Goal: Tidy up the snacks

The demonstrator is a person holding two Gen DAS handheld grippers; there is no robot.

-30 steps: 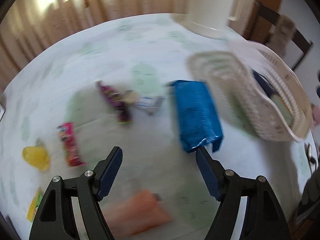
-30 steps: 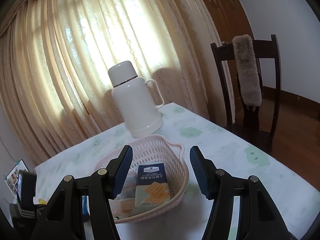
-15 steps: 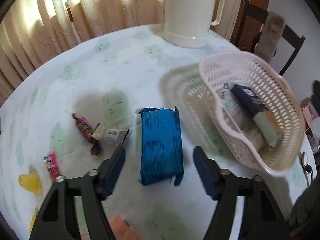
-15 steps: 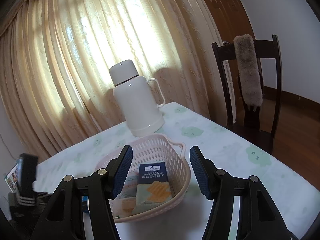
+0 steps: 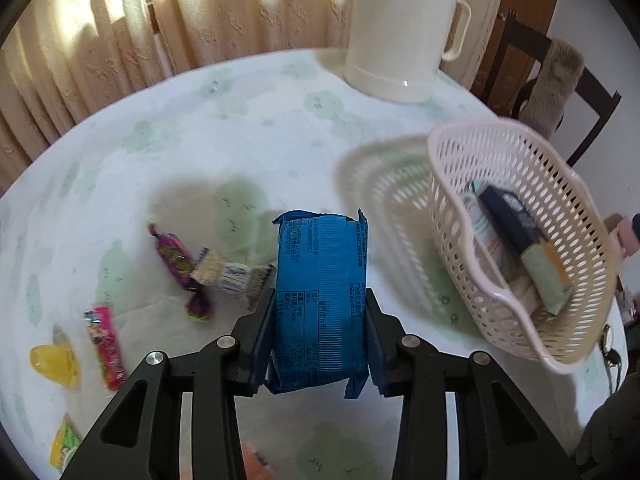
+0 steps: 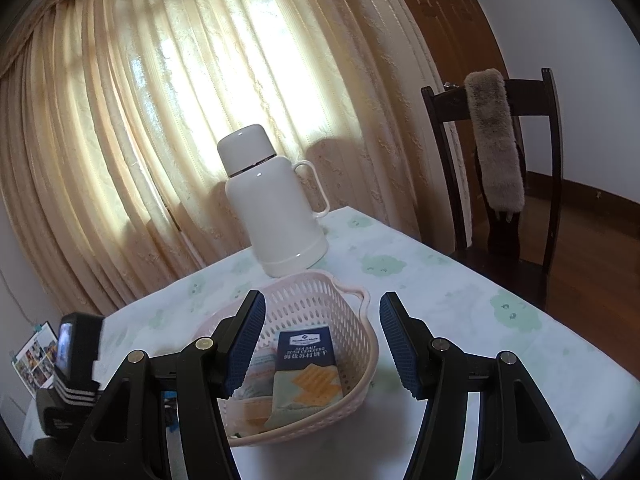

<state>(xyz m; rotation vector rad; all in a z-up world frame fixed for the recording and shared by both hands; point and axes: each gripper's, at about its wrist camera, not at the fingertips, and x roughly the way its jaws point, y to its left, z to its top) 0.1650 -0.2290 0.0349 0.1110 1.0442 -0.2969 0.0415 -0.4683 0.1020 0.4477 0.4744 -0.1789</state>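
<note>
Blue foil shows between the pads of the left claw (image 5: 320, 340): its jaws have just been closing, and they now press on both long sides of the rectangular blue foil snack packet (image 5: 322, 288), which points away from the claw over the pale green-patterned worktop (image 5: 248, 120). Left of that claw lie a purple twist-wrapped candy (image 5: 176, 260), a white striped candy wrapper (image 5: 228, 276) touching it, a pink sachet (image 5: 106, 344) and a yellow jelly cup (image 5: 54, 364). To its right, well apart, stands the pale pink perforated plastic basket (image 5: 516, 236), already holding a navy cracker box (image 5: 520, 240). Beyond the claw is a white thermos jug with a handle (image 5: 400, 28).

The right claw (image 6: 322, 344) hangs half spread and empty, its jaws clear of everything, with the same basket (image 6: 360, 336) just ahead of and below its blue pads.
</note>
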